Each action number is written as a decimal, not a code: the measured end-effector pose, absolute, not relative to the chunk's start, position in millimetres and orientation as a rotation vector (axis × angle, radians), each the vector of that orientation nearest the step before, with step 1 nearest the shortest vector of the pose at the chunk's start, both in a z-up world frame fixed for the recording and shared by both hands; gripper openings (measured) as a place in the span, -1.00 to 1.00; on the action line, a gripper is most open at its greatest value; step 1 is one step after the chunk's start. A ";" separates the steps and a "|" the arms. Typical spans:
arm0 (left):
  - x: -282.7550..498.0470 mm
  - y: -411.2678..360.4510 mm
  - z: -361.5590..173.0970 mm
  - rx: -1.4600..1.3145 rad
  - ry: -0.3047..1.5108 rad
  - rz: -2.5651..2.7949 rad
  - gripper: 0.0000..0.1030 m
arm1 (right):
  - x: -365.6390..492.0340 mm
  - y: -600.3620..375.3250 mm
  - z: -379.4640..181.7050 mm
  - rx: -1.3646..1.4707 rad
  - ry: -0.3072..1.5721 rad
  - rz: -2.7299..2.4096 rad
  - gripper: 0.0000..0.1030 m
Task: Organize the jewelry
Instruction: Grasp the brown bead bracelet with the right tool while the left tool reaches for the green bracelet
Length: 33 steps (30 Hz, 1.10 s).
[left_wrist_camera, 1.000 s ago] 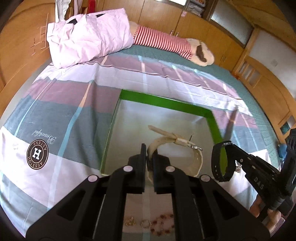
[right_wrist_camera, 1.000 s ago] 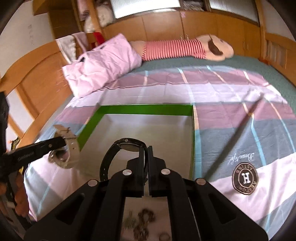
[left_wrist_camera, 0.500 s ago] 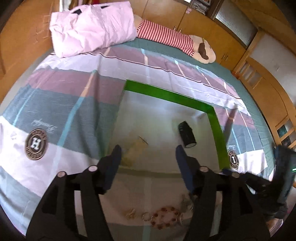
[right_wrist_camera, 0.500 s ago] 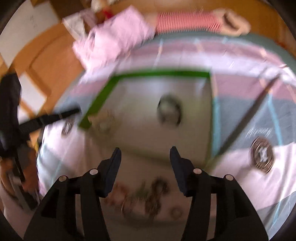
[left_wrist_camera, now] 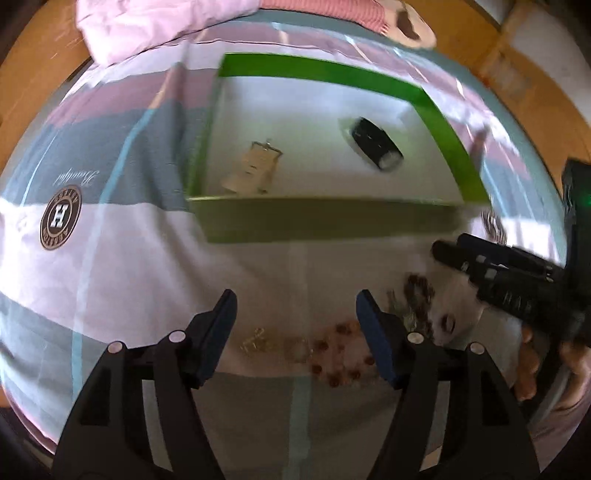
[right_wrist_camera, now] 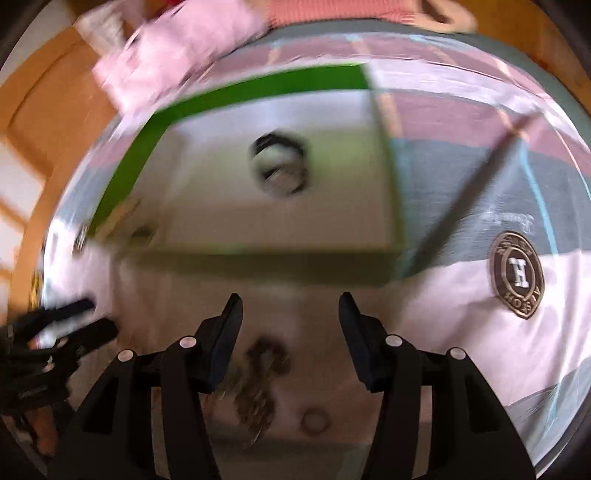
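A green box [left_wrist_camera: 325,70] with a white floor lies on the bedspread. In it are a cream strap watch [left_wrist_camera: 255,168] at the left and a black watch [left_wrist_camera: 375,144] at the right. My left gripper [left_wrist_camera: 295,310] hangs over the cloth in front of the box, its jaws opening with nothing between them. Below it lie small gold pieces [left_wrist_camera: 255,341] and a reddish bead bracelet [left_wrist_camera: 340,354]. My right gripper [right_wrist_camera: 290,314] stands open and empty above a dark chain bracelet [right_wrist_camera: 266,369] and a ring [right_wrist_camera: 314,421]. The black watch [right_wrist_camera: 280,170] shows blurred beyond it.
A pink pillow [left_wrist_camera: 147,26] and a striped plush toy [left_wrist_camera: 406,22] lie at the far end of the bed. Wooden panels ring the bed. A round logo patch [left_wrist_camera: 61,218] marks the bedspread. A person's hand [left_wrist_camera: 528,365] holds the right gripper.
Both grippers were shut on the watches above the box. They have let go, the watches now lie in the box, and both grippers have sunk toward the jewellery in front of it.
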State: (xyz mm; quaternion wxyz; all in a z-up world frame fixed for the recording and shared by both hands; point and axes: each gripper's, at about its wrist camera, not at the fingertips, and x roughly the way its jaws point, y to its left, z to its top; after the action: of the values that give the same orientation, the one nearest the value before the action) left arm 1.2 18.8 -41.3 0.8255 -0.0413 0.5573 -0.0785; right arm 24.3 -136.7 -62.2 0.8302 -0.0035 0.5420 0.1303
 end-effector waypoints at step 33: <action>1.2 -7.1 -56.8 -0.106 1.266 -0.340 0.34 | 8.5 -141.4 -65.6 -0.011 1.145 0.246 -0.68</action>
State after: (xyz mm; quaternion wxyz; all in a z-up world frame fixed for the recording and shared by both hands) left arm 1.2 -7.1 -56.8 0.7915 -0.0492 0.5884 -0.1580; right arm 8.5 -141.4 -65.6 0.8333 -0.0050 0.5405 0.1161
